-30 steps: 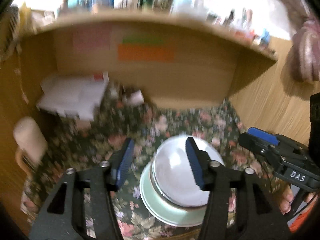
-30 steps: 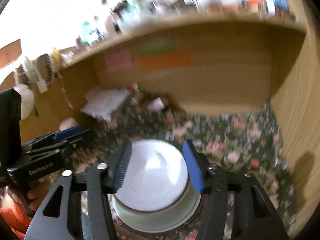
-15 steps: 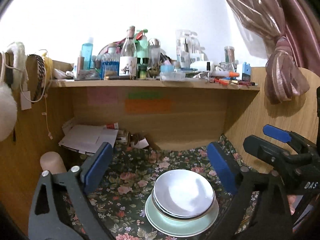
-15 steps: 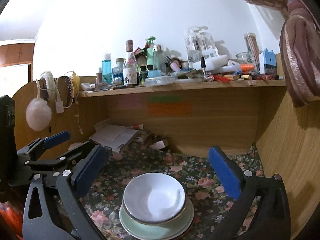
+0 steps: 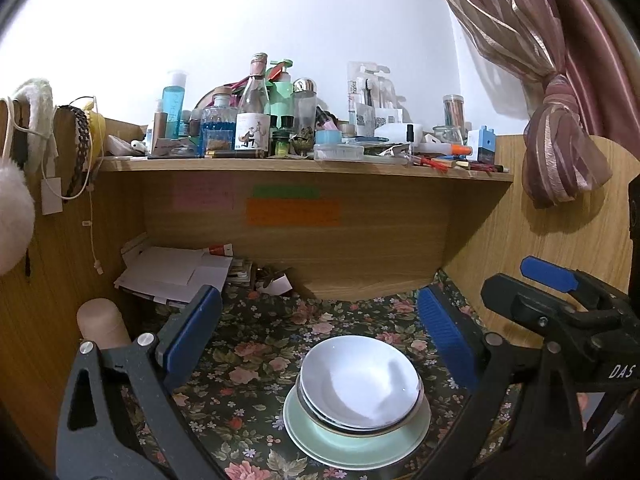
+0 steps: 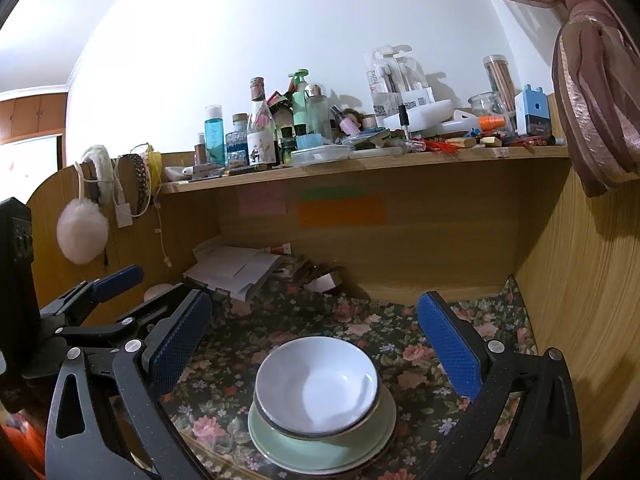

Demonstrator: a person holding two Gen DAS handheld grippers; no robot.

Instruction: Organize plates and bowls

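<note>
A stack of white bowls (image 5: 360,388) sits on pale green plates (image 5: 356,440) on the floral tablecloth (image 5: 256,344). It also shows in the right wrist view, bowls (image 6: 316,388) on green plates (image 6: 320,444). My left gripper (image 5: 320,336) is open and empty, held back above the stack. My right gripper (image 6: 316,340) is open and empty, also behind and above the stack. Each gripper shows in the other's view, the right one (image 5: 560,312) at the right, the left one (image 6: 92,312) at the left.
A wooden shelf (image 5: 304,168) crowded with bottles and jars runs across the back. Papers (image 5: 176,276) lie at the back left under it. A beige cylinder (image 5: 102,324) stands at the left. Wooden side panels (image 6: 580,280) close in the desk. A curtain (image 5: 560,140) hangs at the right.
Both grippers opened, let go of the bowl on the stack and pulled back and up. The bowl now rests on the stack.
</note>
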